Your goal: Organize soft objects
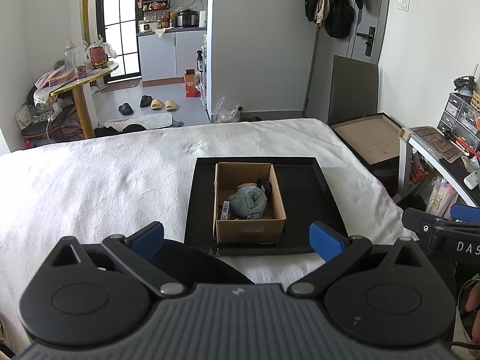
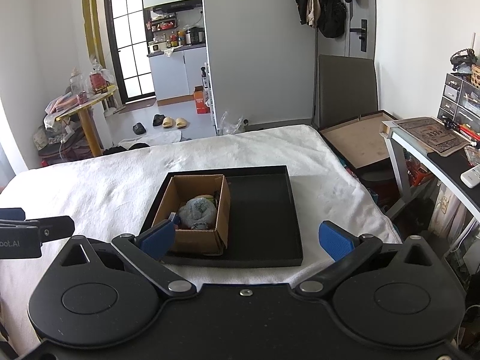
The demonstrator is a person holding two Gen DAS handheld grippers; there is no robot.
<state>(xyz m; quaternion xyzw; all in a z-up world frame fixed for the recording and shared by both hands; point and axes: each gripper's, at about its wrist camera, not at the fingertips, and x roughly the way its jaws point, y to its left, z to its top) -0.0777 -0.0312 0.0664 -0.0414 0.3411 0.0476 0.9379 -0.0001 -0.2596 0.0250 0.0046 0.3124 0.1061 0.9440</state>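
A big bed [image 1: 105,186] with a white fuzzy blanket fills the middle of both views. A flat black tray [image 1: 303,198] lies on the bed, in the middle of the left view. The right half of the tray is bare.

A brown cardboard box [image 1: 249,228] stands in the left half of the tray. It is open at the top. Inside it sits a soft blue-grey rolled cloth [image 1: 248,201]. Near the far wall of the box there is a small black thing [image 1: 265,186] and something pale that I cannot make out. A little blue and white packet [image 1: 225,210] leans at the left wall of the box.

The left tongs [image 1: 237,238] are at the bottom of the left view. They are spread wide and hold nothing. The right tongs [image 2: 244,238] are at the bottom of the right view. They are spread wide too, and hold nothing. Both hang just in front of the tray's near edge and touch nothing.

I think the soft things may already be in the box, or they may be about to come out to be sorted. I cannot tell which. If more is to be done, one pair of tongs needs to go down into the box from the top, fit between the walls, and close softly on the rolled cloth. The box is light, so it could slide or tip.
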